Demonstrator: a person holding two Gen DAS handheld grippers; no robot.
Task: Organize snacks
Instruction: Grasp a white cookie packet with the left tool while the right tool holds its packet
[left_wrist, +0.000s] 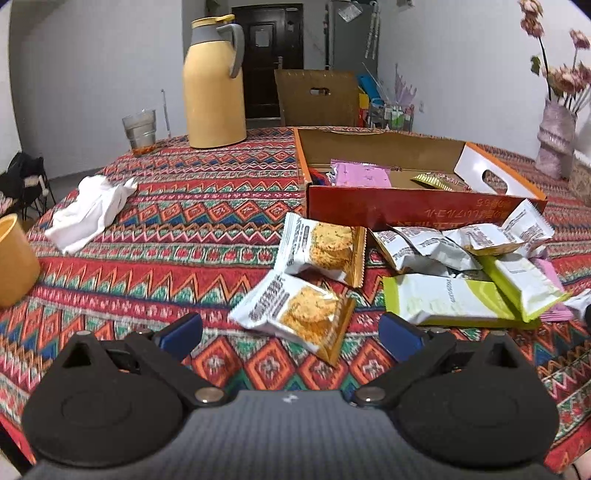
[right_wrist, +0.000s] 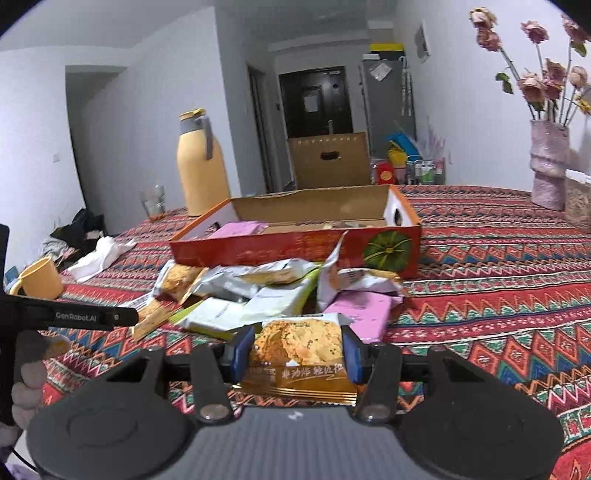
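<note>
Snack packets (left_wrist: 443, 254) lie heaped on the bench (left_wrist: 184, 229) before the red box (left_wrist: 388, 206).
Right gripper (right_wrist: 297, 352) fingers clench a biscuit packet (right_wrist: 299, 343); left gripper (left_wrist: 291, 332) fingers spread, empty.

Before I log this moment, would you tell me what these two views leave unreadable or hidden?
- Red box: in both views its near wall hides most of the contents.
- Snack pile: right wrist view, overlapping packets hide the lower ones.
- Cracker packet: right wrist view, its lower end disappears behind the right gripper.
- Box lettering: left wrist view, upside down, blurred.
</note>
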